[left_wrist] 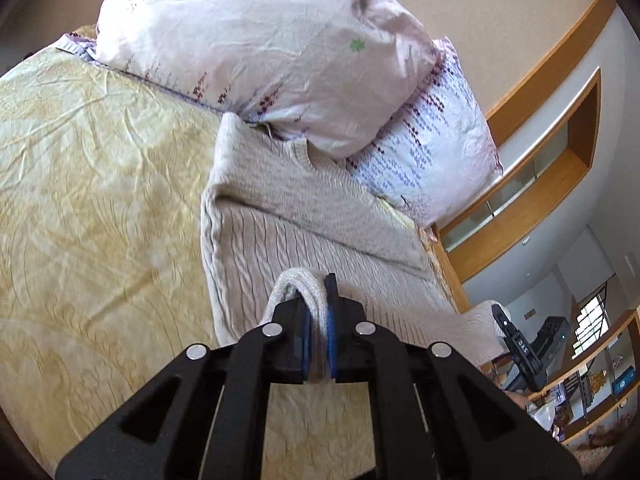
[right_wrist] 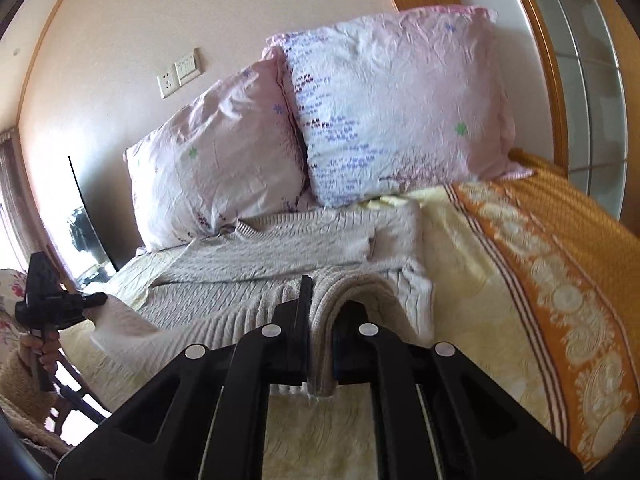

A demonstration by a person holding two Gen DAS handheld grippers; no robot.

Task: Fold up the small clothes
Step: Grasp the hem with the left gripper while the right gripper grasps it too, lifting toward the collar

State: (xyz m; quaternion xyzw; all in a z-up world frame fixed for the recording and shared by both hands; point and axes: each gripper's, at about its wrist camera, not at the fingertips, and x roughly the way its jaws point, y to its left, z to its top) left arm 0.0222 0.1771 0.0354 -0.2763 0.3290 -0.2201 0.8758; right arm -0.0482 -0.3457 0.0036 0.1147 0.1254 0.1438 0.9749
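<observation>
A beige cable-knit sweater (left_wrist: 304,216) lies on the yellow bedspread (left_wrist: 88,184), its collar against the pillows and its sleeves folded across the chest. My left gripper (left_wrist: 317,320) is shut on the sweater's ribbed bottom hem and holds it lifted. My right gripper (right_wrist: 320,320) is shut on the hem of the same sweater (right_wrist: 288,248) at its other corner. The right gripper also shows in the left wrist view (left_wrist: 516,344), and the left gripper shows in the right wrist view (right_wrist: 52,300).
Two pink floral pillows (left_wrist: 260,48) (right_wrist: 392,104) lean on the wall at the bed's head. An orange patterned blanket (right_wrist: 560,264) covers the bed's right side. A wooden bed edge (left_wrist: 452,276) and shelves (left_wrist: 596,380) stand to the right.
</observation>
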